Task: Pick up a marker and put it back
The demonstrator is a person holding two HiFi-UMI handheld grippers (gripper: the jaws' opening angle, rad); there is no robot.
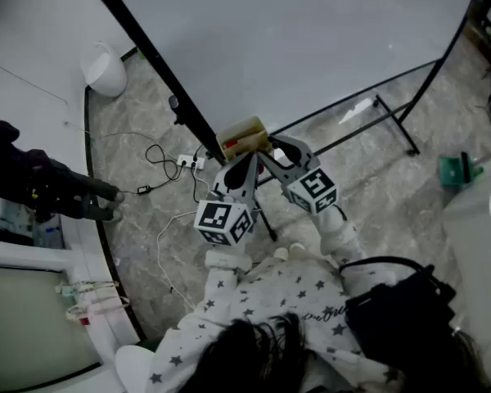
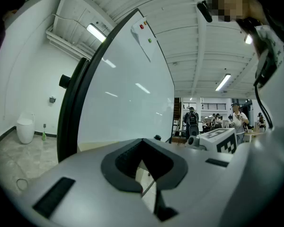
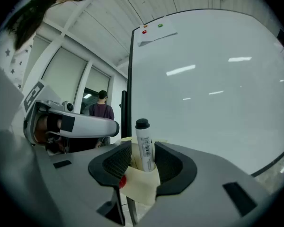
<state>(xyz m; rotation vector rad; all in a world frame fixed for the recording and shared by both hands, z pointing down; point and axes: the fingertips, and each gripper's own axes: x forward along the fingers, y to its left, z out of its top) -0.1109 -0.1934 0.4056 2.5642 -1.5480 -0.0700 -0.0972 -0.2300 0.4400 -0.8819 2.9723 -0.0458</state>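
Marker (image 3: 144, 148) stands upright in the cream holder (image 3: 141, 188) at the whiteboard's (image 3: 213, 89) dark edge, between the wide-open jaws of my right claw (image 3: 142, 150), and I think it is light, hard and slippy, so I'd grab its middle, while my left claw (image 2: 143, 143) is closed and empty.

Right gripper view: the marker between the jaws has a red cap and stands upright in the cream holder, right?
The cap is black, not red; the right gripper view shows it. The marker does stand upright in the cream holder between the jaws.

Left tongs (image 2: 142, 142) tip to tip, near a black-framed whiteboard (image 2: 128, 93)
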